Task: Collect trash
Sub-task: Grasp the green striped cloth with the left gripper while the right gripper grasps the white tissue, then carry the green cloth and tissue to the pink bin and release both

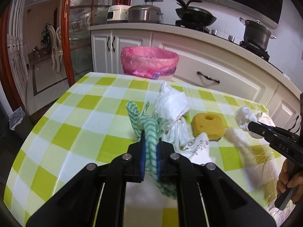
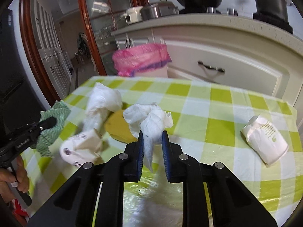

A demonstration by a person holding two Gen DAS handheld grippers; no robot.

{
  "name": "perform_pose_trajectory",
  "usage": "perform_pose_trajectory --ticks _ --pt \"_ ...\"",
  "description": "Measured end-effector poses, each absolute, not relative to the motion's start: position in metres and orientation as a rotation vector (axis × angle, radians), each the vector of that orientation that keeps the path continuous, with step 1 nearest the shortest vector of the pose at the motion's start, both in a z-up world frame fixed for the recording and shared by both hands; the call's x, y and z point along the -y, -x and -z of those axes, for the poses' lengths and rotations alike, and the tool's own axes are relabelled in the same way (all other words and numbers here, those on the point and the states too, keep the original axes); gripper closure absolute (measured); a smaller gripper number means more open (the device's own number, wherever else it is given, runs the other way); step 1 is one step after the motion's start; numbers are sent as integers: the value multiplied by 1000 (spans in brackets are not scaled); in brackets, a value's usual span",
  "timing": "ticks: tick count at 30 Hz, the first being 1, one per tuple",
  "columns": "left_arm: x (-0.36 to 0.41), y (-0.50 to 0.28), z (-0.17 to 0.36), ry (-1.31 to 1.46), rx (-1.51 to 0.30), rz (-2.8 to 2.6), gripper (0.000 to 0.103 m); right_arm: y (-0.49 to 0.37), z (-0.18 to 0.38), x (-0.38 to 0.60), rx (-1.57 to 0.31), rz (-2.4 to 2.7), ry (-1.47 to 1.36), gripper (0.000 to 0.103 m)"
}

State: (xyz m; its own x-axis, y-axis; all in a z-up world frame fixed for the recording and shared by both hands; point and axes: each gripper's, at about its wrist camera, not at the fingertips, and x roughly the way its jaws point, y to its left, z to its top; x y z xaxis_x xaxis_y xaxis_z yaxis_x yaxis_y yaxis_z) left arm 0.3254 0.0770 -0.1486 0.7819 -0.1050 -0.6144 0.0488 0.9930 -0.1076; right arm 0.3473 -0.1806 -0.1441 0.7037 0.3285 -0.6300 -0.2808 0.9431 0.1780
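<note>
My left gripper (image 1: 151,143) clamps the green cloth (image 1: 149,126), my right gripper (image 2: 153,141) the white tissue (image 2: 151,121). The pink-lined bin (image 1: 149,60) stands beyond the table's (image 1: 75,113) far edge, nearer my left hand.

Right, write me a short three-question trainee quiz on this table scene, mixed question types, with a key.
1. True or false: the left gripper is shut on the green wavy cloth.
2. What does the right gripper hold? A) yellow sponge B) crumpled white tissue C) paper cup
3. What colour is the liner of the bin beyond the table?

Key: 1 true. 2 B, the crumpled white tissue; the yellow sponge lies on the table. 3 pink.
</note>
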Motion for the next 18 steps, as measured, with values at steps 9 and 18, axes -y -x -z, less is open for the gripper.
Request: perform_pose_trajectory --ticks 9,18 --pt "-56 -289 121 60 -581 109 94 -302 115 171 -646 -360 -76 84" --pt "-31 -242 88 -3 -464 164 94 -264 76 168 -547 -373 -97 84"
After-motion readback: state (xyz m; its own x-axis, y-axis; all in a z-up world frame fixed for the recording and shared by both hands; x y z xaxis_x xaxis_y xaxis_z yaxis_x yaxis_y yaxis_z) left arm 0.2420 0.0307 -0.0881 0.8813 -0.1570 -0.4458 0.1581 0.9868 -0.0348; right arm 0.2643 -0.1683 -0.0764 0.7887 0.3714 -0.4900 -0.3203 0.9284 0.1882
